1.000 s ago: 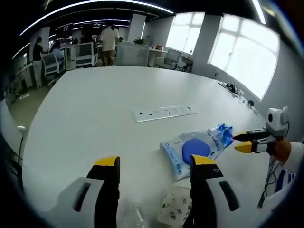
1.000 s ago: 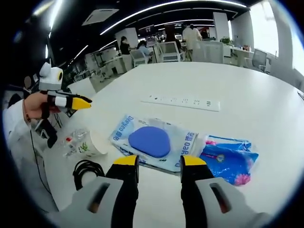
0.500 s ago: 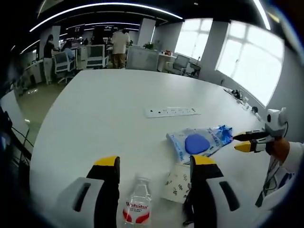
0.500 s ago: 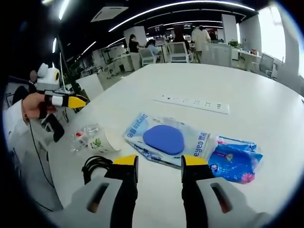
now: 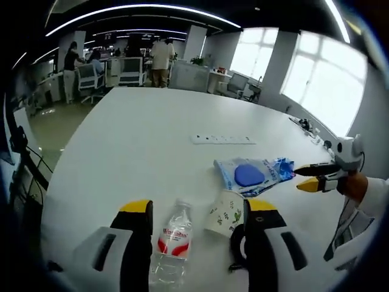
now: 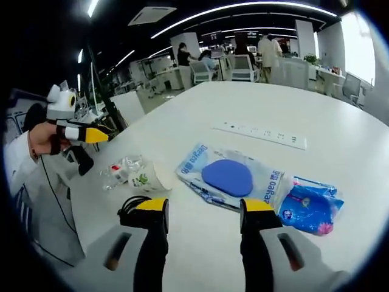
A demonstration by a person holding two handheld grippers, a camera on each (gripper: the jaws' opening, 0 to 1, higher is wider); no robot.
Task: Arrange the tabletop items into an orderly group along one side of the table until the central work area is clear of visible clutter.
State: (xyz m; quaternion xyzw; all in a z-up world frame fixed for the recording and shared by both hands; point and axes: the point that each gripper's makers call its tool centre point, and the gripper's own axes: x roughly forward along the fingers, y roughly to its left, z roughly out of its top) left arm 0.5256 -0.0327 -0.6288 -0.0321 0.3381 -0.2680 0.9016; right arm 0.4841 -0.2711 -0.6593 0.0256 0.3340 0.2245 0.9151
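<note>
Here both claws hang released above the white counter (image 5: 134, 140). The left claw (image 5: 197, 210) frames a clear plastic bottle with a red label (image 5: 171, 243), writing unreadable; the right claw (image 6: 205, 207) faces a clear packet holding a blue pad (image 6: 228, 177).

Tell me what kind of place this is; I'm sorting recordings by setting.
Most likely an open-plan office. A large white table has a power strip set into it, rows of desks and office chairs stand behind it where people are gathered, and long ceiling light strips run overhead.
</note>
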